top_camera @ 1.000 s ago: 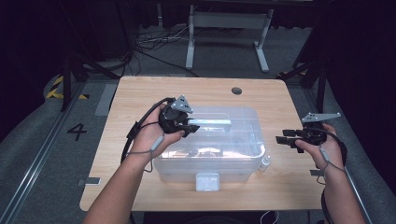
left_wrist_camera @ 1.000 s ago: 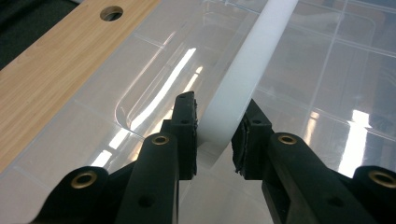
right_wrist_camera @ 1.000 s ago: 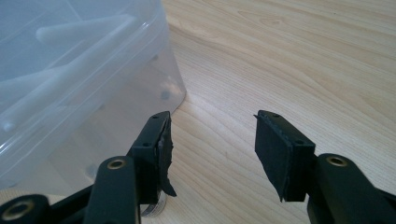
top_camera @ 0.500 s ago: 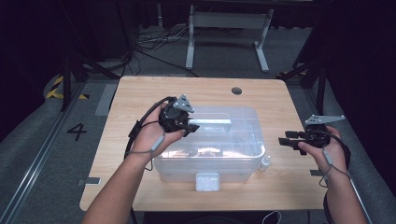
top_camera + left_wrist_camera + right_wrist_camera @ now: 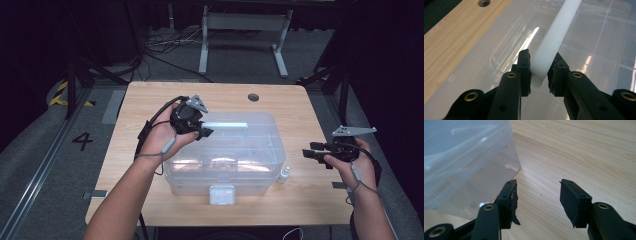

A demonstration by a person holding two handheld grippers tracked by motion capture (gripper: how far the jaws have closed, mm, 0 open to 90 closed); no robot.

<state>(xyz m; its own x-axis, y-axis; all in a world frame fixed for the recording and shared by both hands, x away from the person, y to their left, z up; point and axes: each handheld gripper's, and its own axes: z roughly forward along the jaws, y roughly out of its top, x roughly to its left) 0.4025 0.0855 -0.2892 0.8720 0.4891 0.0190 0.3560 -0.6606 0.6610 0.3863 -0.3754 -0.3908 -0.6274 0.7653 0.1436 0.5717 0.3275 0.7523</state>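
A clear plastic storage box (image 5: 260, 165) with its lid on sits in the middle of the wooden table (image 5: 150, 100). A white bar handle (image 5: 227, 125) runs across the lid. My left gripper (image 5: 205, 131) reaches in from the left and is shut on the near end of that handle. In the left gripper view, the handle (image 5: 556, 35) runs away from between the pads of my left gripper (image 5: 541, 62), which press on both its sides. My right gripper (image 5: 307, 152) hovers open to the right of the box. In the right gripper view, bare wood lies between the jaws of my right gripper (image 5: 537, 192), with the box corner (image 5: 499, 160) to the left.
A small white bottle (image 5: 284, 174) stands on the table against the box's front right corner. A white latch (image 5: 222, 194) is on the box's front wall. A round hole (image 5: 253, 97) is in the tabletop behind the box. A metal stand (image 5: 240, 30) and cables are on the floor beyond.
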